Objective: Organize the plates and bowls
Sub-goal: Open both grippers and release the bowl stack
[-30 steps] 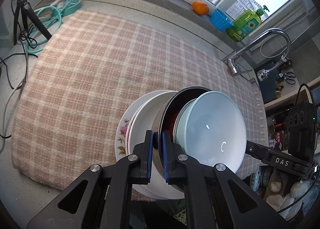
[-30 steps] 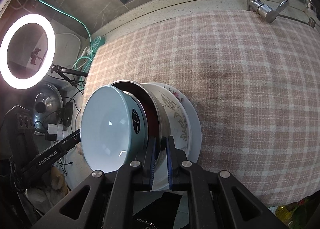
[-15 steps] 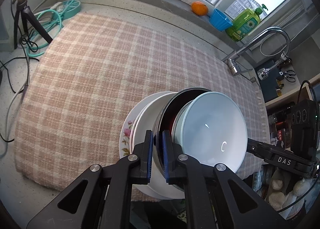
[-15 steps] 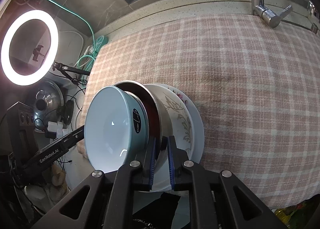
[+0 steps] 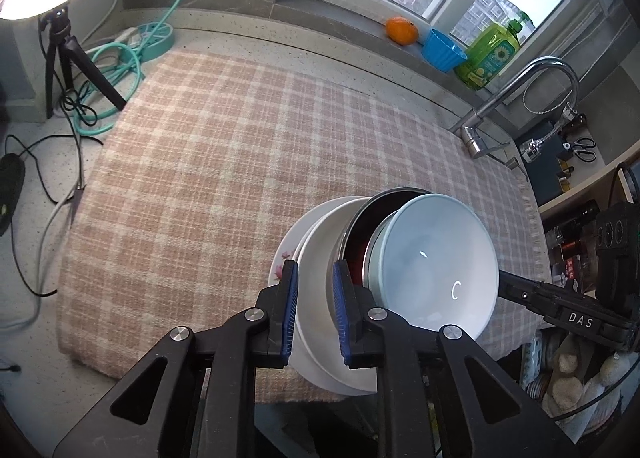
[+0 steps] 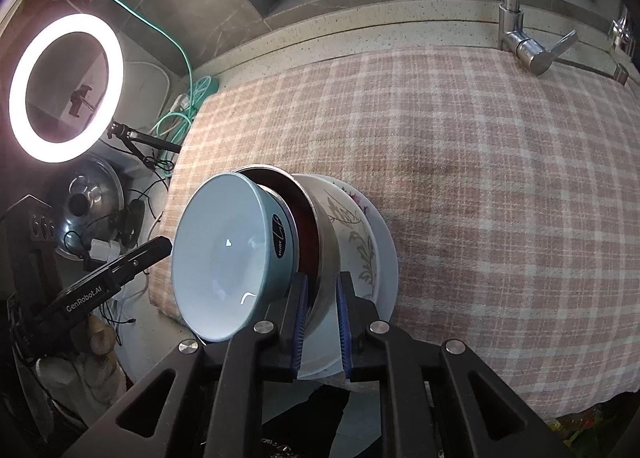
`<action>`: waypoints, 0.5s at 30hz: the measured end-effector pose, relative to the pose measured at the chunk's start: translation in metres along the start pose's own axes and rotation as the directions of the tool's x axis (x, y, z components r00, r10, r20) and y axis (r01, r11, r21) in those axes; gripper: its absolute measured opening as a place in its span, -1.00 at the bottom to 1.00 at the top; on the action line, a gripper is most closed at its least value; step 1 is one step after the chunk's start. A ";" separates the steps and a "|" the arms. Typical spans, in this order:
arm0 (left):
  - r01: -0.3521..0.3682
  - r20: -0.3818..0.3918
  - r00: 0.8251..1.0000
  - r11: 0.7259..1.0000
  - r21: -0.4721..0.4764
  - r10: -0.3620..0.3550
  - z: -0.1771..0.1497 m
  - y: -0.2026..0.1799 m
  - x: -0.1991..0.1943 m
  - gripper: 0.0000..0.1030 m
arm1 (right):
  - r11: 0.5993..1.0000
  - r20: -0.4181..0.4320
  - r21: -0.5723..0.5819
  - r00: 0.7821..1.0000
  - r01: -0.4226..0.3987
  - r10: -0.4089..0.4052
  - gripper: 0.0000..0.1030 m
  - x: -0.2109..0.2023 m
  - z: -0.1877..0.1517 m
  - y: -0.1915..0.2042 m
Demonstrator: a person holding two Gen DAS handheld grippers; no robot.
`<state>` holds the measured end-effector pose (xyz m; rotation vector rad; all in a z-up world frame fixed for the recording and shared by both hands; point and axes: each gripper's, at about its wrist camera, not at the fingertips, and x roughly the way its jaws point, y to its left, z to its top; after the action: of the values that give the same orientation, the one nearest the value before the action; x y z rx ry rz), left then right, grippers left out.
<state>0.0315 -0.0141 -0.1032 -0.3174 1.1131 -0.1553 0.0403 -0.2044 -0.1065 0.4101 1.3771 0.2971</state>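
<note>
Scissors [image 5: 585,146] only in left view

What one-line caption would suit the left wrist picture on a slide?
Left gripper, jaws just opened, straddles the steel bowl rim in a stack of bowls and plates on the plaid cloth.

The left gripper [image 5: 314,310] now has its jaws spread apart around the rim of the metal bowl [image 5: 340,254]; a second ago they pinched it. The right gripper [image 6: 320,314] has also eased open slightly around that bowl's opposite rim, with small gaps showing.
</note>
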 end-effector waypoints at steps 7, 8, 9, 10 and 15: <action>-0.034 0.057 0.998 0.999 0.011 0.034 -0.004 0.006 -0.023 -0.69 | 0.997 0.077 -0.057 0.996 0.054 -0.050 -0.52 -0.021 -0.008 0.008; -0.040 0.069 0.997 0.999 0.018 0.039 -0.005 0.005 -0.027 -0.69 | 0.995 0.093 -0.073 0.994 0.071 -0.064 -0.50 -0.025 -0.009 0.011; -0.044 0.081 0.996 0.999 0.027 0.041 -0.006 0.004 -0.031 -0.65 | 0.992 0.113 -0.088 0.991 0.088 -0.077 -0.50 -0.030 -0.011 0.014; -0.049 0.091 0.995 0.998 0.034 0.046 -0.007 0.002 -0.034 -0.53 | 0.990 0.130 -0.101 0.988 0.101 -0.088 -0.49 -0.034 -0.014 0.017; -0.067 0.164 0.985 0.994 0.083 0.053 -0.011 -0.012 -0.054 -0.27 | 0.971 0.254 -0.141 0.955 0.195 -0.155 -0.22 -0.057 -0.024 0.032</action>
<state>-0.0014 -0.0124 -0.0576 -0.2134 0.9506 -0.1227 0.0076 -0.1979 -0.0450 0.1774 1.1312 0.2051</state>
